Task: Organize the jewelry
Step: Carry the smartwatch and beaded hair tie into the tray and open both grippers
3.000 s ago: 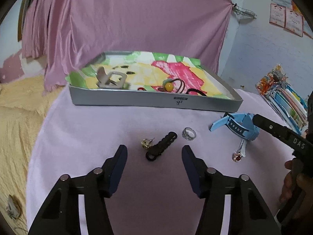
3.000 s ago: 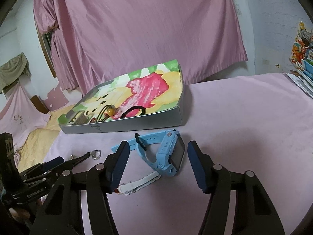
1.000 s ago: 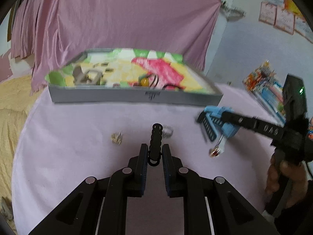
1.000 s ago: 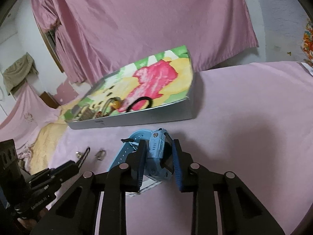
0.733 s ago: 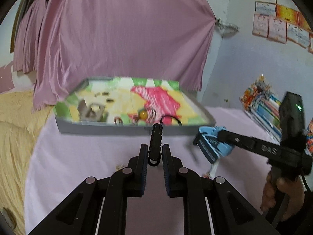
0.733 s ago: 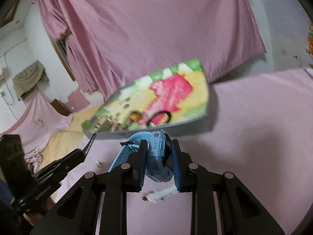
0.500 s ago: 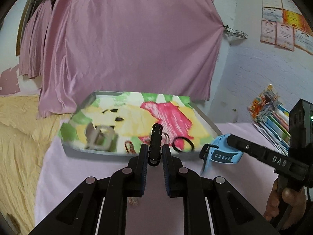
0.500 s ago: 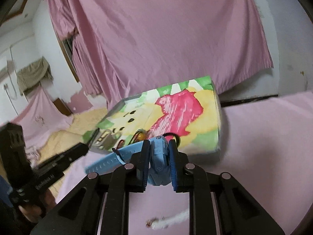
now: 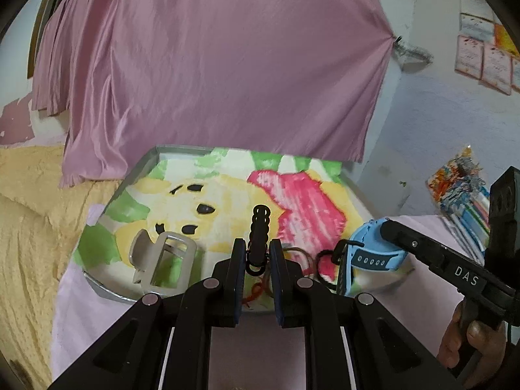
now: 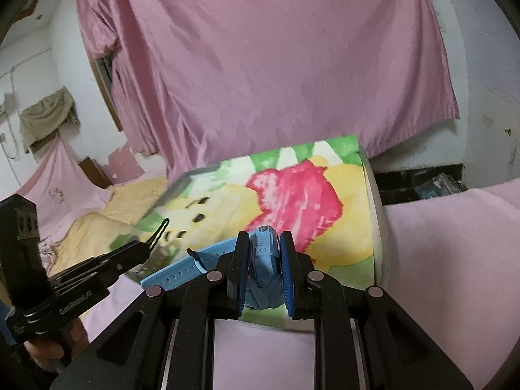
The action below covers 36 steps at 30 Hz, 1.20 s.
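We look over a desk draped in pale pink cloth [image 9: 84, 308], with a big pink curtain [image 9: 221, 65] hanging behind it and a yellow blanket [image 9: 26, 227] off to the left. On the desk sits the shallow grey tray [image 9: 143, 165], lined with a bright cartoon print in yellow, green and red. Inside it, near the front edge, we spot a large grey claw hair clip [image 9: 162, 261] and, behind our own tongs, some dark hair ties [image 9: 320, 258] and a reddish loop that the fingers mostly cover. At the far right a stack of colourful booklets [image 9: 461, 188] is cut off by the rim of the lens.

In the right wrist view the tray's near left corner is smeared with blur, so we cannot make out what lies there.

The left tongs [image 9: 257, 261] are clamped on a black beaded hair clip [image 9: 260, 227], which sticks up from between the pads and hangs over the tray's front part. The right tongs [image 10: 264, 269] are squeezed tight on the body of a light blue plastic wristwatch [image 10: 263, 253], its strap trailing off to the left, just above the tray's near edge. From the left view we see that watch poised at the tray's right front corner, a hand [image 9: 471, 341] wrapped round the handle below.
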### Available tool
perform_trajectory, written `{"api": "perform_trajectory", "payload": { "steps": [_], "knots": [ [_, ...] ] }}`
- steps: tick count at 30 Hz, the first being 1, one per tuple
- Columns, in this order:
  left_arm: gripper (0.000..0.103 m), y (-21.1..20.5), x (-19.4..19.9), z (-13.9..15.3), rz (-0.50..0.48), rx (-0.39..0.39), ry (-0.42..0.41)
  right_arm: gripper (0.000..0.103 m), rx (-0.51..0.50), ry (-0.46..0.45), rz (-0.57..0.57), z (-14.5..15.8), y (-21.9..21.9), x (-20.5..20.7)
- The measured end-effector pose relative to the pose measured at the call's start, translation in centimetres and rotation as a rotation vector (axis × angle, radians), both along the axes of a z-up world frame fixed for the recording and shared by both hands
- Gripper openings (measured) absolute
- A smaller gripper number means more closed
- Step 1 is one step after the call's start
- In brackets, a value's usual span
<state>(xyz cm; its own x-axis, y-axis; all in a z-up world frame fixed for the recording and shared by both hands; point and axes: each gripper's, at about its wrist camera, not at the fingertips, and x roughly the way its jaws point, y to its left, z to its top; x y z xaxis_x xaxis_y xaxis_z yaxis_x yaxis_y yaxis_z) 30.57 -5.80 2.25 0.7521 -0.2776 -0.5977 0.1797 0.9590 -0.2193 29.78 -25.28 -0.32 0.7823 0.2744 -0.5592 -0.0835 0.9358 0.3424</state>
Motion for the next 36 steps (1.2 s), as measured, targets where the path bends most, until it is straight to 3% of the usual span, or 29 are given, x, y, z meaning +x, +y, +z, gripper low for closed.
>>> {"api": "perform_trajectory", "payload": {
  "steps": [5,16,20,25,36],
  "knots": [
    [0.014,-0.7,1.0,-1.4,-0.013,0.029,0.060,0.017,-0.002,0.072,-0.005,-1.9,0.0,0.9],
    [0.014,-0.7,1.5,-2.8,0.001,0.046,0.107,0.019,-0.055,0.076,0.001,-2.0,0.7,1.1],
    [0.014,-0.5,1.2,-2.5,0.007,0.052,0.103,0.042,-0.069,0.064,-0.006,-1.7,0.6,0.6],
    [0.014,-0.4,0.4,-2.2,0.011,0.050,0.086,0.043,-0.088,0.028,-0.027,-1.0,0.1,-0.8],
    [0.015,0.1,-2.8,-1.3,0.027,0.022,0.025,0.081,-0.100,-0.081,-0.093,1.2,-1.5,-5.5]
  ]
}}
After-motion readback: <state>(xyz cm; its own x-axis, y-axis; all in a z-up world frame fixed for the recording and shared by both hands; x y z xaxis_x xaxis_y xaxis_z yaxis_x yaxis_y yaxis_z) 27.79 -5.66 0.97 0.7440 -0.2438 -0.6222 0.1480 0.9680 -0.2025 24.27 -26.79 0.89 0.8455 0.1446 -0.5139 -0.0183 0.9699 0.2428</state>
